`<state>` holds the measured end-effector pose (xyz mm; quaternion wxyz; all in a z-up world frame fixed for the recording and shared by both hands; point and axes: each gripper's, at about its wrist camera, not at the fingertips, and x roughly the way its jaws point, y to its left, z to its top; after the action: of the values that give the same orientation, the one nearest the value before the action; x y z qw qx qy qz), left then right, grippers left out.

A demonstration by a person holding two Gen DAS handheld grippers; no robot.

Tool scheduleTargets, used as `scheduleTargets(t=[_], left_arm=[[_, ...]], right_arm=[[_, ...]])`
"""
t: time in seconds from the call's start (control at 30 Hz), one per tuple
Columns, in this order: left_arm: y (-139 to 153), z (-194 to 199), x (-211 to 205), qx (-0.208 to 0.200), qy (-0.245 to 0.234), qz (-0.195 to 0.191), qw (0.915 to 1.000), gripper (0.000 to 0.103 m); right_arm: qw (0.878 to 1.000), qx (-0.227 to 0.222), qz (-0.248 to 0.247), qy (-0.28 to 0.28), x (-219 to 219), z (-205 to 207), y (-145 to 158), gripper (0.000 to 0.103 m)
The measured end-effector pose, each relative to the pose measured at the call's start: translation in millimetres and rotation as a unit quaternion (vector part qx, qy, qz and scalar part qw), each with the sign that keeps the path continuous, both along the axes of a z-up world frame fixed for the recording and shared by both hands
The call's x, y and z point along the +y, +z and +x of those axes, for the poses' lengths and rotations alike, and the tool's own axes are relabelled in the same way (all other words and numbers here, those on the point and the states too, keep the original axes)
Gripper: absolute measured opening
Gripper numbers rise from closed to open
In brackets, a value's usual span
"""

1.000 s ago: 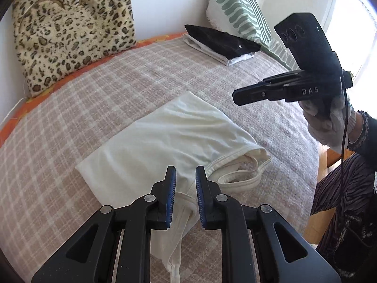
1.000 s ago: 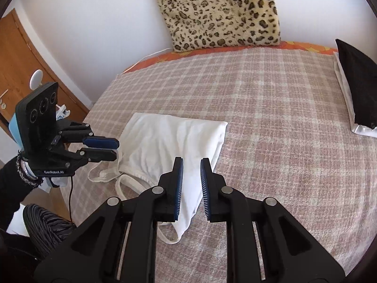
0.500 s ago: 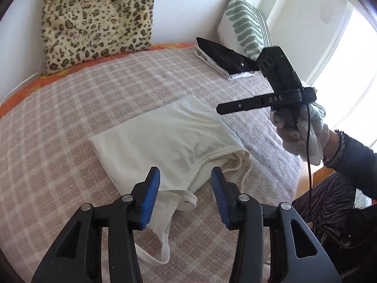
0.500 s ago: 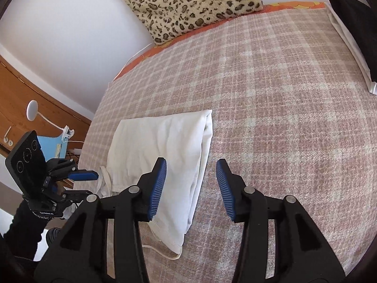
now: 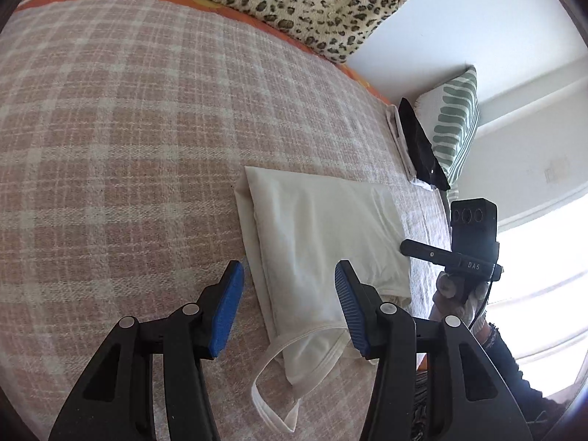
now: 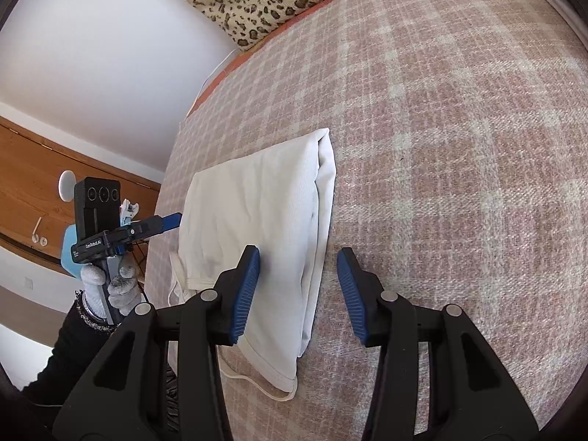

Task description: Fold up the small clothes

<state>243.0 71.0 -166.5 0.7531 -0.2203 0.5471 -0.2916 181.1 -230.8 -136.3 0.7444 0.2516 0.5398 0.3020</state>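
Observation:
A cream-white top with thin straps (image 5: 316, 235) lies folded lengthwise on the pink plaid bedcover (image 5: 121, 139); it also shows in the right wrist view (image 6: 257, 217). Its straps (image 5: 272, 386) trail toward me at the near end. My left gripper (image 5: 288, 308) is open and empty, held above the top's near left edge. My right gripper (image 6: 298, 294) is open and empty above the top's near right edge. Each gripper shows in the other's view: the right one (image 5: 422, 250), the left one (image 6: 165, 222), both beside the bed's edge.
A leopard-print cushion (image 5: 305, 3) leans on the wall at the bed's far side. A stack of folded black and white clothes (image 5: 415, 150) lies by a green-striped pillow (image 5: 455, 125). A wooden door (image 6: 33, 191) stands left of the bed.
Both grippers opened wide from nearly shut. Both rose and swung over the top, now looking down along its length.

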Motion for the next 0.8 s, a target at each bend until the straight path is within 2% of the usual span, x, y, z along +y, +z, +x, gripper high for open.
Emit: scheduleTargets(t=[0.07, 0.3, 0.47, 0.53, 0.63, 0.7, 0.77, 0.8], left_arm=[[-8.5, 0.7, -3.8, 0.008, -0.003, -0.003, 1.0, 0.05], [-16.0, 0.5, -4.5, 0.0, -0.006, -0.052, 0.9986, 0.051], [-19.1, 1.3, -2.4, 0.0, -0.002, -0.077, 0.9971, 0.051], [-18.1, 1.7, -4.1, -0.001, -0.001, -0.075, 0.9972, 0.049], [-13.0, -0.3, -15.2, -0.024, -0.017, -0.044, 0.9986, 0.048], [-13.7, -0.7, -21.5, -0.033, -0.017, -0.025, 0.999, 0.036], [-16.5, -0.4, -22.1, -0.034, -0.008, -0.022, 0.9991, 0.024], [-17.6, -0.5, -21.8, -0.037, -0.004, -0.015, 0.9992, 0.02]], right_arm=[[1.0, 0.003, 0.014, 0.0, -2.7, 0.1, -2.9, 0.047], [0.997, 0.02, 0.072, -0.005, -14.3, 2.0, -12.4, 0.047], [0.997, 0.012, 0.071, 0.006, -6.4, 3.2, -8.9, 0.047], [0.997, 0.01, 0.074, 0.006, -6.5, 2.4, -8.3, 0.047], [0.997, 0.01, 0.076, 0.002, -4.0, 5.4, -8.2, 0.047], [0.997, 0.007, 0.075, 0.0, -0.1, 8.0, -8.3, 0.047], [0.997, 0.004, 0.071, -0.001, 1.3, 9.1, -8.1, 0.047], [0.998, 0.001, 0.068, -0.001, 1.3, 9.4, -7.5, 0.046]])
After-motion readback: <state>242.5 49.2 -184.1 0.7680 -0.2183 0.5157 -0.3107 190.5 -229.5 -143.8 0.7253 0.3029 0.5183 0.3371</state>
